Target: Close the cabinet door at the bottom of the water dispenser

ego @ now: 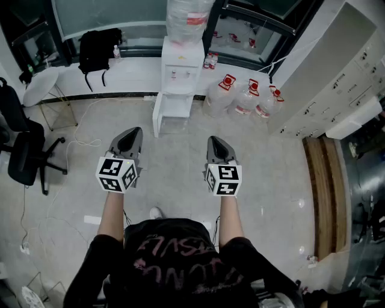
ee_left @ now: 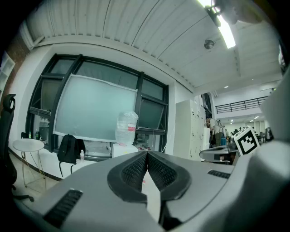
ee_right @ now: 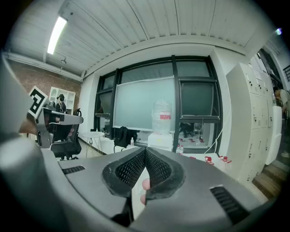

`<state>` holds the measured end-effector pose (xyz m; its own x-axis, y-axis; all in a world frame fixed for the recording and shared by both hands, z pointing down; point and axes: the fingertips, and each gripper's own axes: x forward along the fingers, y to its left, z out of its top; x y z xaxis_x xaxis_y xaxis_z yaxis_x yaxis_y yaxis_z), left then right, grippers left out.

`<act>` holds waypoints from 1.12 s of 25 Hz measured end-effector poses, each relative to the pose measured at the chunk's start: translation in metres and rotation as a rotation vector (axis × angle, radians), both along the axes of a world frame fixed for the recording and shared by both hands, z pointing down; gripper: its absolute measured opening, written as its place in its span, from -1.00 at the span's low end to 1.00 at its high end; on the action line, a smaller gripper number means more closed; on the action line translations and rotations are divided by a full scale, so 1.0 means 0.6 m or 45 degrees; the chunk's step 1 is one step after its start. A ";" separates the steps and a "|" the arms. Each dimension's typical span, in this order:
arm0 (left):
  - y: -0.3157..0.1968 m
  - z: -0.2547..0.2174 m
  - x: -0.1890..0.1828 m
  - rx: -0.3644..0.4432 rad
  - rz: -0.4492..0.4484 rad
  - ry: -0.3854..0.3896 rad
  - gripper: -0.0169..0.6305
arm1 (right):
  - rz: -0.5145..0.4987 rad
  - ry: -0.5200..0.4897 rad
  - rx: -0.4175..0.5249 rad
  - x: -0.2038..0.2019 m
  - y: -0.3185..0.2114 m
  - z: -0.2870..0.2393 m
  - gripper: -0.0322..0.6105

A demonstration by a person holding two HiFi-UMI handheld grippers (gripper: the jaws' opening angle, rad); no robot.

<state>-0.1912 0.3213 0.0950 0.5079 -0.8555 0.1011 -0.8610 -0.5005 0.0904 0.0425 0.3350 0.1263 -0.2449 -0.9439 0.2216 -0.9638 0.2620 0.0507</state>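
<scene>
The white water dispenser (ego: 179, 72) stands against the far window ledge with a clear bottle (ego: 187, 18) on top. Its bottom cabinet door (ego: 157, 118) is swung open to the left, so the white compartment (ego: 177, 107) shows. My left gripper (ego: 134, 132) and right gripper (ego: 213, 140) hover side by side over the floor, well short of the dispenser, both shut and holding nothing. The dispenser (ee_left: 122, 149) shows just past the left gripper (ee_left: 147, 153) in the left gripper view. In the right gripper view the dispenser (ee_right: 161, 140) rises above the right gripper (ee_right: 145, 149).
Several water jugs (ego: 243, 96) lie right of the dispenser. A black backpack (ego: 99, 48) sits on the ledge, with a round white table (ego: 42, 84) and a black office chair (ego: 24, 150) at left. White lockers (ego: 337, 78) and a wooden strip (ego: 325, 192) line the right. Cables trail on the floor.
</scene>
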 end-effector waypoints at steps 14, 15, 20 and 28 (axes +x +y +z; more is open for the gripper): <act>-0.025 0.024 -0.004 -0.036 0.009 -0.008 -0.90 | 0.003 0.012 -0.034 -0.008 -0.020 0.021 -0.86; -0.028 0.027 -0.007 -0.038 0.010 -0.014 -0.90 | 0.003 0.006 -0.031 -0.010 -0.023 0.020 -0.86; -0.044 0.048 -0.026 -0.045 0.034 -0.053 -0.90 | 0.015 0.010 -0.031 -0.028 -0.042 0.026 -0.86; -0.075 0.082 -0.051 -0.077 0.080 -0.067 -0.90 | 0.031 0.053 -0.067 -0.046 -0.073 0.056 -0.86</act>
<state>-0.2218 0.2763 0.1440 0.5527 -0.8137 0.1799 -0.8326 -0.5484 0.0773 0.0150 0.2915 0.1596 -0.2113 -0.9363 0.2803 -0.9673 0.2415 0.0776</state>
